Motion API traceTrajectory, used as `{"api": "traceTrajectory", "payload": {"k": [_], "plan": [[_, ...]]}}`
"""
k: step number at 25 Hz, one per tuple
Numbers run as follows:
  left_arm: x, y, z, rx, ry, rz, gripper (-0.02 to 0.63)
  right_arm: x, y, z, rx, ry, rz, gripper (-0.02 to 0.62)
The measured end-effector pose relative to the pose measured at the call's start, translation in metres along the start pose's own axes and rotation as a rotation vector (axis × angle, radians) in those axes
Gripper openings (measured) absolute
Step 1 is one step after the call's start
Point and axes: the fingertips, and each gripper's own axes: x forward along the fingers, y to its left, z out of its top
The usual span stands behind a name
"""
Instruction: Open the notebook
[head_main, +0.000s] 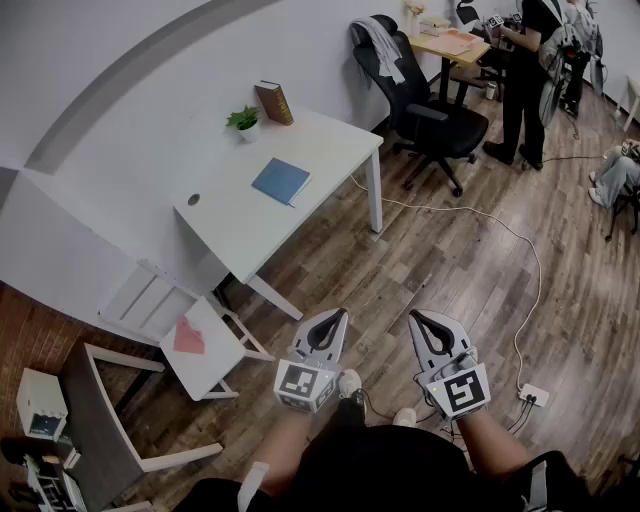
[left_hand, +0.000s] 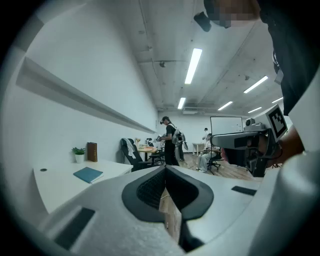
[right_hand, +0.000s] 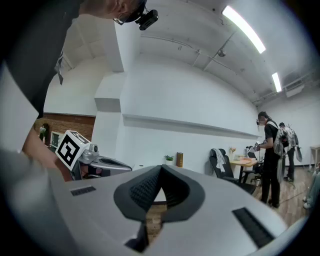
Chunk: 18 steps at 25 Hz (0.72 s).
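Standing well back from the white desk (head_main: 322, 146), the person holds both grippers low in front of the body, approx level, neither near the task's thing. Left gripper (head_main: 341, 315): jaws pressed together, nothing between them. Right gripper (head_main: 414, 316): same, tips meeting, empty.

The notebook (head_main: 281, 180) lies flat & closed on the desk top, about mid-desk, nearer the front edge. It sits well apart from the potted plant (head_main: 244, 121) and the brown book (head_main: 273, 102) standing at the back by the wall.

Handling, as a guess: it's thin w/ a blue cover, so prob. light and fairly stiff in the cover, soft in the pages. On that smooth top it will likely skate if only 1 edge is lifted. So 1 gripper should press down near the spine side while the other opens its jaws and pinches just the cover at the free edge or a corner, not the whole block. Which side is the spine can't be told from here. Thin pages crease easily, so a shallow, gentle pinch seems best.
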Motion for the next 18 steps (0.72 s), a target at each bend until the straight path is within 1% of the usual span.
{"api": "traceTrajectory", "payload": {"k": [5,8,11,14,18], "plan": [[-0.025,-0.029,0.003,-0.001,0.013,0.03,0.005,-0.038,0.007,0.006,0.054,-0.009,-0.024,0.002],[-0.029,-0.033,0.003,-0.002,0.012,0.049,0.005,-0.048,0.003,0.008,0.066,0.005,-0.05,0.002],[-0.03,-0.026,0.005,-0.007,0.003,0.047,0.005,-0.044,0.001,0.007,0.069,0.004,-0.082,0.002],[-0.027,-0.011,0.004,-0.015,0.007,0.04,0.005,-0.029,-0.003,0.0,0.106,0.043,-0.131,0.002],[-0.022,0.019,0.0,-0.004,0.027,0.037,0.005,0.002,0.005,-0.004,0.128,0.057,-0.109,0.002]]}}
